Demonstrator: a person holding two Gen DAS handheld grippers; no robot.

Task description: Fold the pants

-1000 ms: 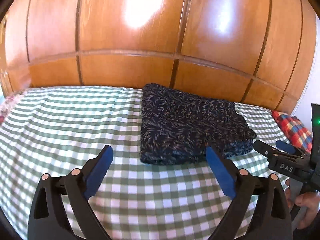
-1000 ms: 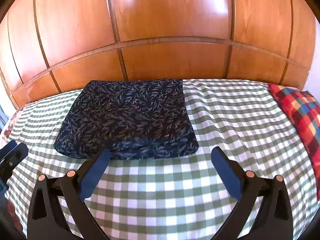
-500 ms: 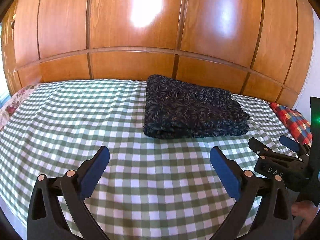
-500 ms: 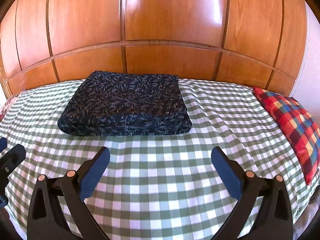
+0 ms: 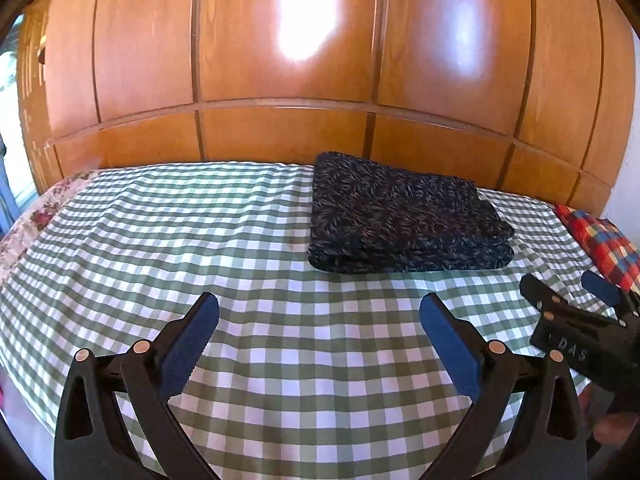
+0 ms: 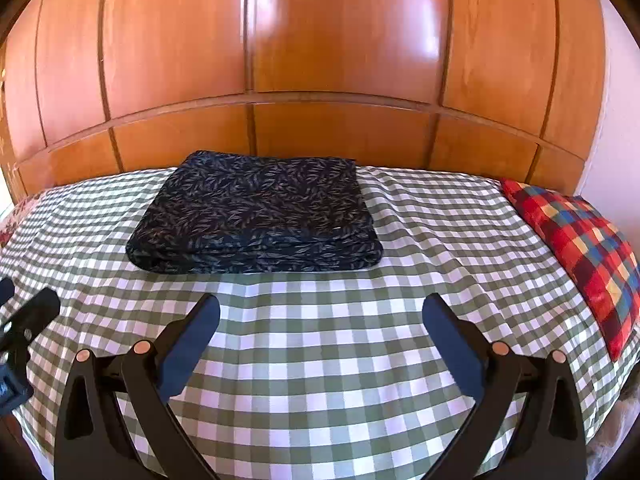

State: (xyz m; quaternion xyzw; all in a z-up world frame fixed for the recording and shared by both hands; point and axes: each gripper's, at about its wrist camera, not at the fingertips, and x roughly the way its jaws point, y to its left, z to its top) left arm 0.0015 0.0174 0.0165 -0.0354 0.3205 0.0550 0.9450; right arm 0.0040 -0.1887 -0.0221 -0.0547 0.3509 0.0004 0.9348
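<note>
**Folded pants on bed, both grippers empty**

Dark navy leaf-print fabric pants (image 6: 256, 216), folded into a flat rectangular stack, lie on the green-and-white checked bed (image 6: 320, 360), close to the wooden panelled wall (image 6: 340, 60). Left hand-held gripper (image 5: 318, 326): jaws spread wide, empty, above the sheet on the near side of the pants. Right hand-held gripper (image 6: 320, 328): likewise released, empty. Red plaid pillow (image 6: 580, 244) lies right of the pants, well apart.

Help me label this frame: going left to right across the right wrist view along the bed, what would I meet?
Tip of the left gripper at the edge → folded dark leaf-print pants → bare stretch of green checked bedspread → red plaid pillow.
</note>
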